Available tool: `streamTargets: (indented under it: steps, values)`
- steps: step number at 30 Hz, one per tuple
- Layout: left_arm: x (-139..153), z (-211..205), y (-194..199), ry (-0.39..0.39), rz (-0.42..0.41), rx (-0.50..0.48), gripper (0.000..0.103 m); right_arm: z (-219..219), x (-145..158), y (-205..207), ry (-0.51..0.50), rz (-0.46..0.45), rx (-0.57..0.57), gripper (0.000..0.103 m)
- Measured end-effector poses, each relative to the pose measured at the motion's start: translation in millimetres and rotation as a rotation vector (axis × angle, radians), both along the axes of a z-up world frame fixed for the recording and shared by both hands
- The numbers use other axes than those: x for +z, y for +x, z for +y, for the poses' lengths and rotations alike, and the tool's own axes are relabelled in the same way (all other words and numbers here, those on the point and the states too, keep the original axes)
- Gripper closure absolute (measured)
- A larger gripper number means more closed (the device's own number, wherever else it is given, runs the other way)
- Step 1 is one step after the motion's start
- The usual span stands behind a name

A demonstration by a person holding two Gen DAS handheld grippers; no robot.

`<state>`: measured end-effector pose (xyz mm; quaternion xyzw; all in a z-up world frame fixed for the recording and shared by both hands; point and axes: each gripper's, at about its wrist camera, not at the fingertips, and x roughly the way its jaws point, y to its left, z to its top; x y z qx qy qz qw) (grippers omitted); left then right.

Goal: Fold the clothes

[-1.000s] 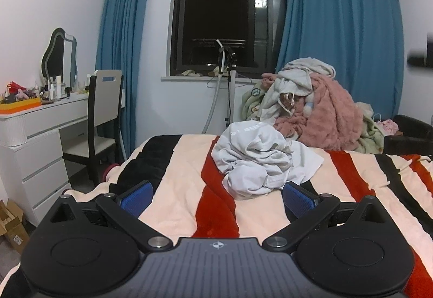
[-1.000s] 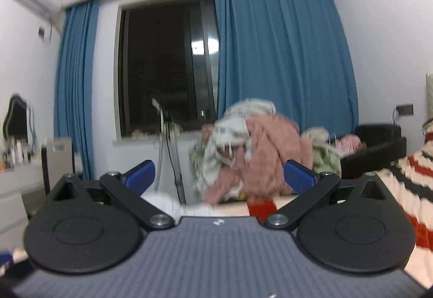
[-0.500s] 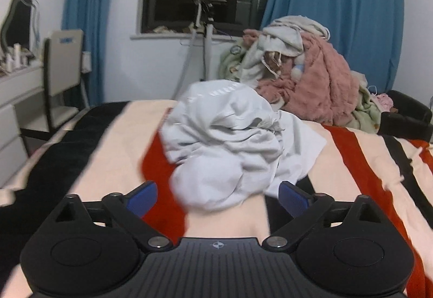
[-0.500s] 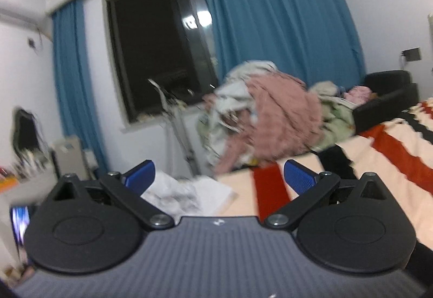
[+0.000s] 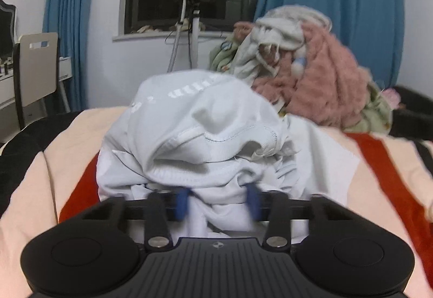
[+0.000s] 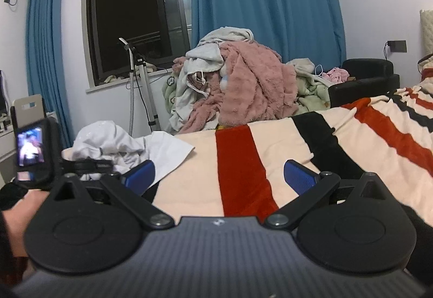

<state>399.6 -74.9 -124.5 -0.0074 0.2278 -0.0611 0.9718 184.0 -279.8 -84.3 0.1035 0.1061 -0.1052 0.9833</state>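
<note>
In the left wrist view, the left gripper point(image 5: 217, 202) is pushed right into the crumpled white garment point(image 5: 205, 135), which fills the space straight ahead of it and rises above the blue fingertips point(image 5: 181, 202). The two pads are drawn in toward each other w/ a fold of the white cloth between them, but they are blurred, so I cannot tell if they have clenched on it or only stand around it. The garment is a bunched heap, not spread flat; its widest line runs approx. across the tongs, left to right, w/ a flat flap going out to the right side. It lies on the striped blanket point(image 5: 67, 151). Behind it, farther ahead and to the right, is a pile of other clothes point(image 5: 319, 76). In the right wrist view, the right gripper point(image 6: 217, 176) is released: the blue pads are far apart and only blanket point(image 6: 243, 162) is between them. The same garment point(image 6: 108, 141) lies ahead and to the left of these tongs, well apart from them, w/ its flat flap reaching nearest. So the left tongs are much nearer, already in contact; in my judgement the right ones must travel left and fwd to reach the flap, before the cloth can be opened out for a fold.
</note>
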Motion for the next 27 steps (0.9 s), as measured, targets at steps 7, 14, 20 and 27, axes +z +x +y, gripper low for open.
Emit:
streamTargets:
  steps: [7, 14, 20, 27]
  values:
    - [51, 42, -71, -0.083, -0.050, -0.129, 0.092, 7, -3, 1, -0.039, -0.055, 0.000, 0.000]
    - [91, 111, -180, -0.141, -0.068, -0.251, 0.094, 30, 12, -28, -0.036, -0.085, 0.071, 0.000]
    - [117, 170, -272, -0.162, -0.086, -0.346, 0.099, 72, 25, -58, -0.002, -0.090, 0.226, 0.000]
    - [101, 198, -286, -0.122, -0.016, -0.311, 0.099, 125, 4, -36, -0.082, -0.017, 0.382, 0.005]
